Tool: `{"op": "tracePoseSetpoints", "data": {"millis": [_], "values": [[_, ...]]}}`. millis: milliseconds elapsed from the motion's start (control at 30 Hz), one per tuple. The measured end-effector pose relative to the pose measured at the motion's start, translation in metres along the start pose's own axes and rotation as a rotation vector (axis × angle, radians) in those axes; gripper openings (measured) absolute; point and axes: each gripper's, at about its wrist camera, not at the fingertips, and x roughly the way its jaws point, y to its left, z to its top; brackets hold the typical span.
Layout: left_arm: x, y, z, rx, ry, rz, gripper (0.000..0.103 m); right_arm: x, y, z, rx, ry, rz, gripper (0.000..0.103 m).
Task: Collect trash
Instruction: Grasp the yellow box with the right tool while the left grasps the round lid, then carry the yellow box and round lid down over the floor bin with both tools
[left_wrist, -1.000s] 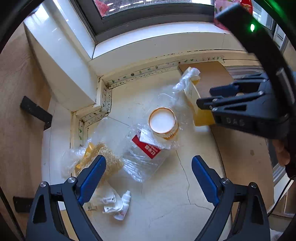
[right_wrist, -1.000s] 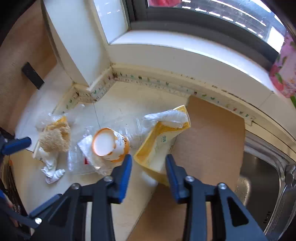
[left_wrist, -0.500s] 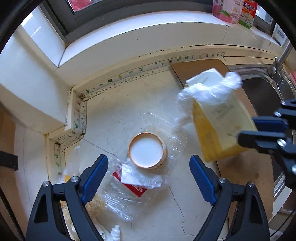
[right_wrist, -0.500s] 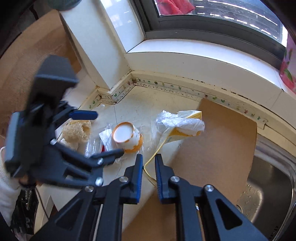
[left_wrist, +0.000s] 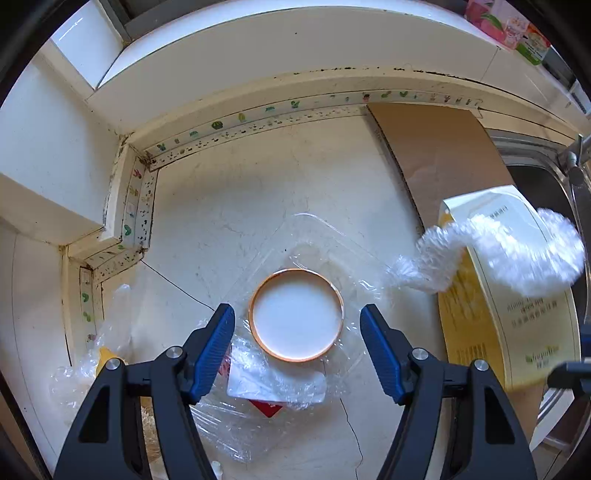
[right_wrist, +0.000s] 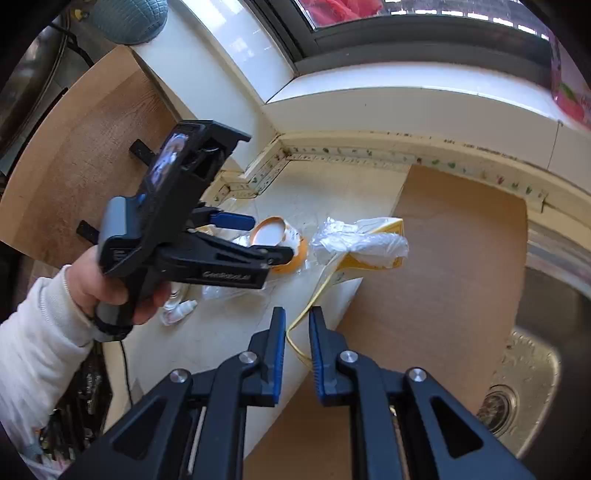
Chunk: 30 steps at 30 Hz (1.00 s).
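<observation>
A paper cup (left_wrist: 296, 322) with an orange rim and white inside stands on the counter on clear plastic. My left gripper (left_wrist: 297, 332) points down over it, its jaws closing, with the cup between the blue fingers (left_wrist: 218, 343) and a gap on each side. In the right wrist view a hand holds the left gripper (right_wrist: 264, 238) at the cup (right_wrist: 275, 232). My right gripper (right_wrist: 297, 332) is shut on the thin edge of a yellow bag (right_wrist: 369, 260), which hangs lifted off the counter. Crumpled white plastic (right_wrist: 362, 242) sticks out of the bag's mouth. The yellow bag (left_wrist: 506, 332) also hangs at the right of the left wrist view.
A clear wrapper with a red label (left_wrist: 266, 402) lies beside the cup, and a bagged sponge (left_wrist: 105, 360) sits at the left. A small white bottle (right_wrist: 181, 308) lies nearby. A cardboard sheet (left_wrist: 436, 166) covers the counter beside a steel sink (right_wrist: 535, 350). The wall corner closes off the back.
The left gripper came down over the cup and its jaws narrowed. The right gripper shut on the yellow bag's edge and lifted it up and to the right, off the counter.
</observation>
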Motion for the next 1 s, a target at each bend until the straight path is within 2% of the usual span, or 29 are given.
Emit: {"op": "tracePoseSetpoints", "data": {"millis": [33, 67, 300, 533, 800, 1000], "values": [[0.003, 0.000, 0.000, -0.006, 0.004, -0.004, 0.053, 0.000, -0.001, -0.001, 0.012, 0.004, 0.016, 0.012], [0.005, 0.002, 0.001, -0.015, 0.007, -0.008, 0.050, 0.001, -0.003, -0.001, 0.036, 0.014, 0.045, 0.012], [-0.003, 0.006, 0.001, -0.059, -0.051, -0.009, 0.048, 0.020, -0.022, -0.009, 0.251, 0.113, 0.229, 0.012], [-0.044, 0.000, -0.019, -0.061, -0.138, -0.033, 0.048, 0.034, -0.011, -0.026, 0.325, 0.166, 0.342, 0.011], [-0.103, -0.004, -0.069, -0.067, -0.220, -0.066, 0.048, 0.025, 0.046, -0.050, 0.147, 0.159, 0.222, 0.011], [-0.139, -0.005, -0.131, -0.065, -0.247, -0.089, 0.048, 0.011, 0.081, -0.073, 0.090, 0.129, 0.188, 0.011]]}}
